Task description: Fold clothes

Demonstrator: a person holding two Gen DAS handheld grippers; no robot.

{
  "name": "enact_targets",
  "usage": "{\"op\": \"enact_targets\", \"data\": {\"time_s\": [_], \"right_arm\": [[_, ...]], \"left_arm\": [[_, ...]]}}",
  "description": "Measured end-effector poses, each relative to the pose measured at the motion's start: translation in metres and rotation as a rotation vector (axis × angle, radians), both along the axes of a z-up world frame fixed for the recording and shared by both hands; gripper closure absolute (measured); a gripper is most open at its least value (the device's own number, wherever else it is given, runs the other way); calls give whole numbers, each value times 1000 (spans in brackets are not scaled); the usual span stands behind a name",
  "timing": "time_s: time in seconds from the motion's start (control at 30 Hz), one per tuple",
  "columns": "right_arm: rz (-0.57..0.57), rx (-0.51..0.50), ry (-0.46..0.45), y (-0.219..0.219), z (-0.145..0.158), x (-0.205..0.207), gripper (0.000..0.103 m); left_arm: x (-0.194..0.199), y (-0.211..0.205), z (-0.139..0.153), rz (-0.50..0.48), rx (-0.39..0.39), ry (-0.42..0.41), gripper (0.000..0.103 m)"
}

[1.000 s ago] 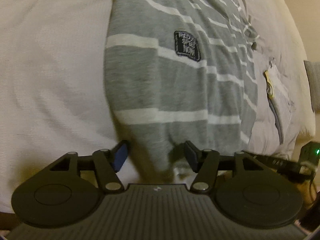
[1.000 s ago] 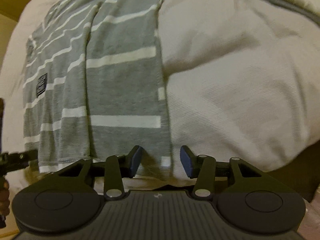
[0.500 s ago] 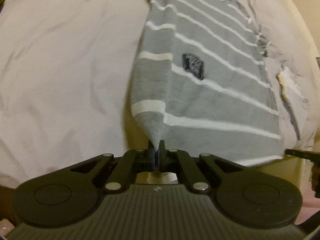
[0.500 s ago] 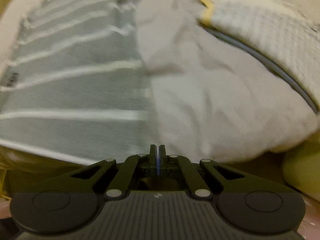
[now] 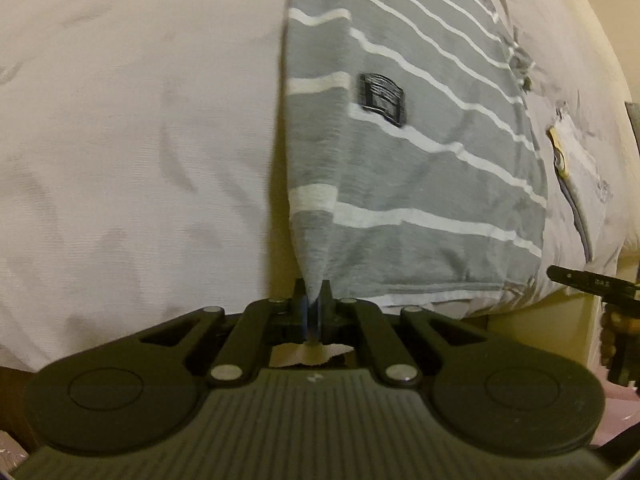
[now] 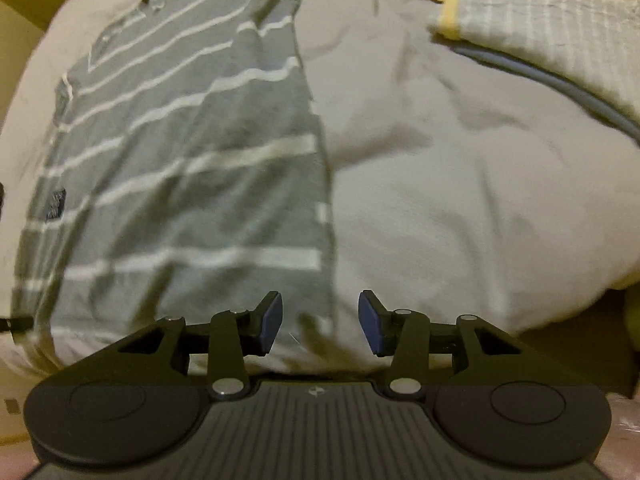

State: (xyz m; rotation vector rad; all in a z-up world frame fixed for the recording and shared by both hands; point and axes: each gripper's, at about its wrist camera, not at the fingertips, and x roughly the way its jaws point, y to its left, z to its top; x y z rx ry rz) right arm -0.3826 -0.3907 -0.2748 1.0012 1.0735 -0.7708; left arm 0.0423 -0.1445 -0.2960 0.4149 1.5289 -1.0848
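Left wrist view: the left claw [image 5: 313,300] is clamped tight on the near hem corner of the grey cotton shirt with thin white stripes [image 5: 420,168], pulling that corner up into a tented ridge. The rest of the shirt lies flat on the white textured bedspread [image 5: 132,140], with a small dark rectangular patch [image 5: 382,98] on the fabric further out. Off to the right edge you can just see part of the right claw [image 5: 588,282]. Right wrist view is kinda blurry: the right claw [image 6: 320,322] is spread wide with nothing between its blue pads [image 6: 370,320], sitting right at the shirt's [image 6: 192,168] near right edge. Further back right there's a white waffle-weave cloth with yellow trim [image 6: 540,28] on the bed.
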Motion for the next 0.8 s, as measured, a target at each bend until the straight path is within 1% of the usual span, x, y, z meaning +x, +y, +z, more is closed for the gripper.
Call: {"op": "enact_targets", "data": {"time_s": [0.07, 0.13, 0.17, 0.2, 0.23, 0.33, 0.43, 0.5, 0.6, 0.7, 0.77, 0.8], "right_arm": [[-1, 3, -14, -2, -14, 9, 58], [16, 1, 11, -3, -29, 16, 58], [21, 11, 25, -4, -34, 17, 60], [25, 22, 38, -5, -38, 18, 79], [20, 43, 44, -8, -40, 18, 103], [45, 56, 76, -14, -28, 14, 103], [108, 21, 133, -16, -6, 0, 103], [137, 9, 163, -16, 9, -12, 103], [169, 14, 239, -10, 6, -19, 103], [114, 56, 237, -9, -7, -27, 103], [106, 50, 214, -10, -4, -24, 97], [113, 34, 199, -11, 0, -20, 92]], "left_arm": [[4, -2, 1, -9, 2, -1, 101], [1, -4, 3, -34, 3, -3, 101], [0, -5, 4, -46, 3, -4, 101], [-1, -6, 5, -58, 3, -5, 101], [-2, -7, 6, -71, 3, -6, 102], [-6, -10, 10, -108, 3, -9, 103], [-10, -13, 15, -142, 1, -11, 103], [-12, -10, 22, -142, -10, -7, 103], [-15, -8, 17, -128, 6, -11, 103], [-10, -7, 0, -52, 53, 28, 100], [-10, -8, -1, -64, 73, 24, 96], [-10, -8, 1, -80, 76, 13, 96]]}}
